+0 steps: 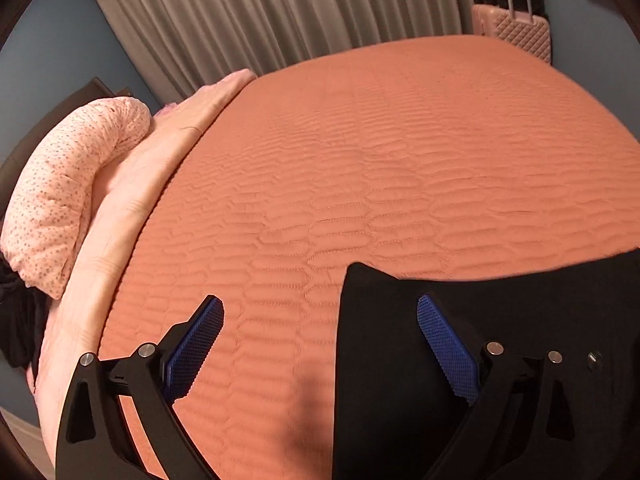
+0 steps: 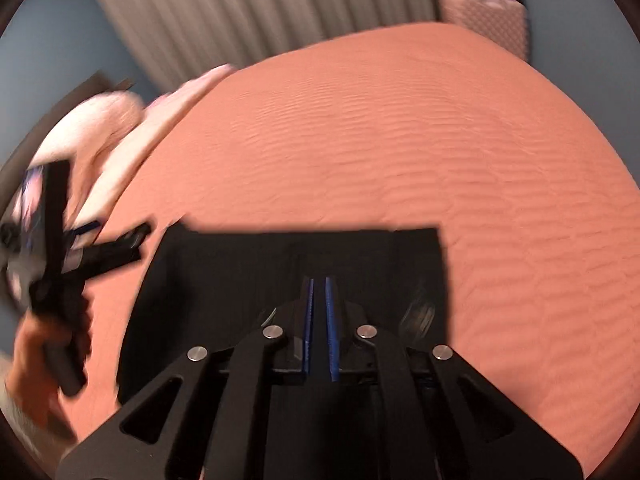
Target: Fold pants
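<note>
Black pants (image 2: 248, 276) lie folded into a flat rectangle on the orange quilted bedspread (image 2: 400, 140). My right gripper (image 2: 319, 284) hovers over the pants with its blue pads nearly together; no cloth shows between them. My left gripper (image 1: 320, 312) is wide open above the bedspread, its right finger (image 1: 444, 344) over the pants' left corner (image 1: 384, 320). The left gripper also shows blurred at the left of the right wrist view (image 2: 108, 240), beside the pants' left edge.
A floral pillow (image 1: 68, 192) and a pale pink folded sheet (image 1: 132, 200) lie along the bed's left side. Grey curtains (image 1: 280, 12) hang behind. A pink suitcase (image 1: 516, 32) stands at the far right corner.
</note>
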